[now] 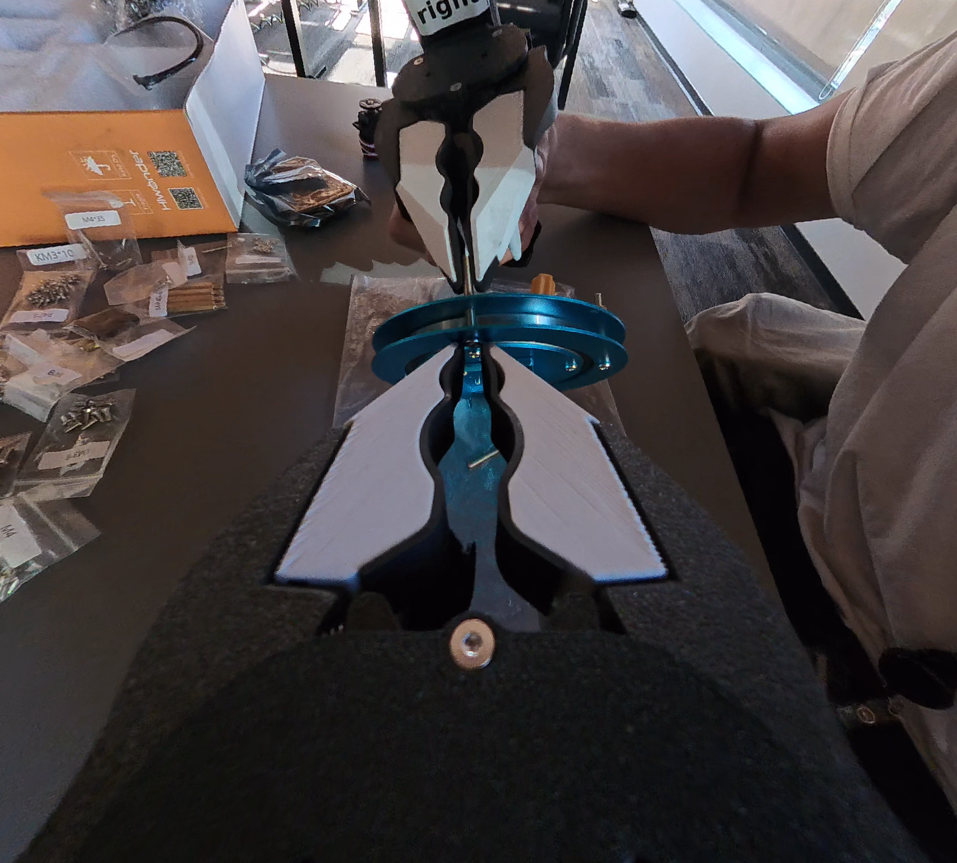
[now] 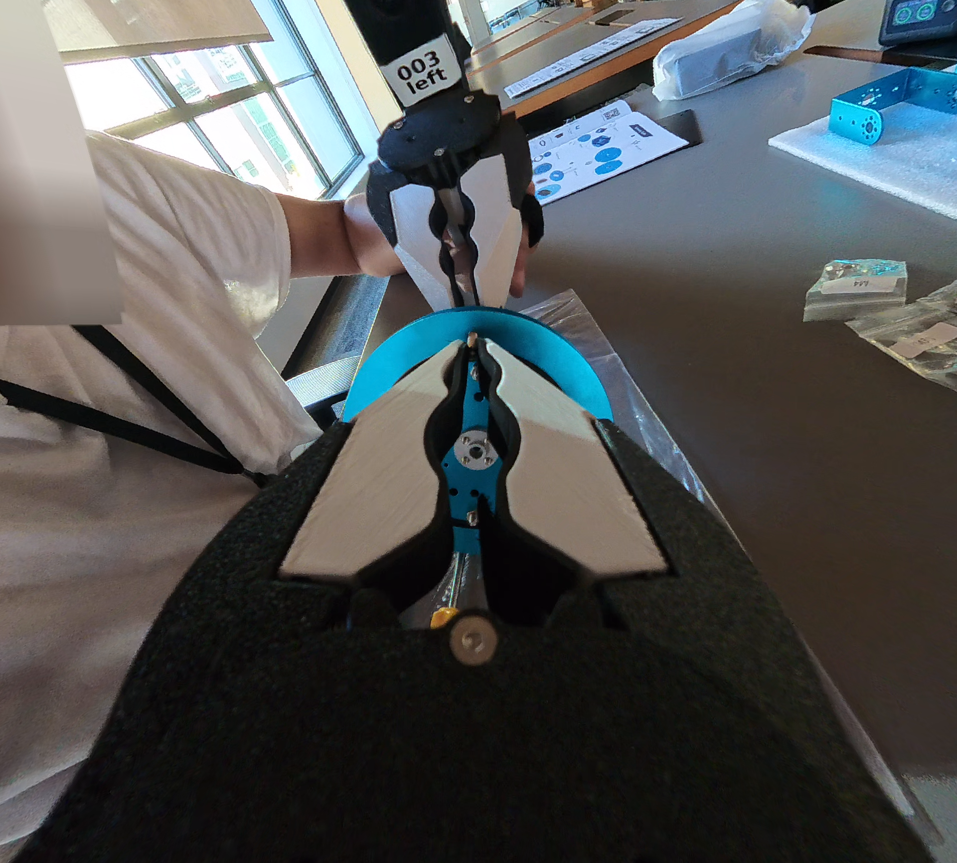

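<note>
left gripper (image 1: 472, 351) is pinched on the rim of the blue disc assembly (image 1: 538, 320) near the table's (image 1: 233, 424) right edge, steadying it while the right gripper (image 2: 470, 340), clamped narrow on a small pin (image 1: 467, 276), stands it on top.

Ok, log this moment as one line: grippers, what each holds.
left gripper: shut on blue disc assembly | right gripper: shut on thin pin above disc | bench: screw bags

bright window daylight, fisheye-warped edges
</note>
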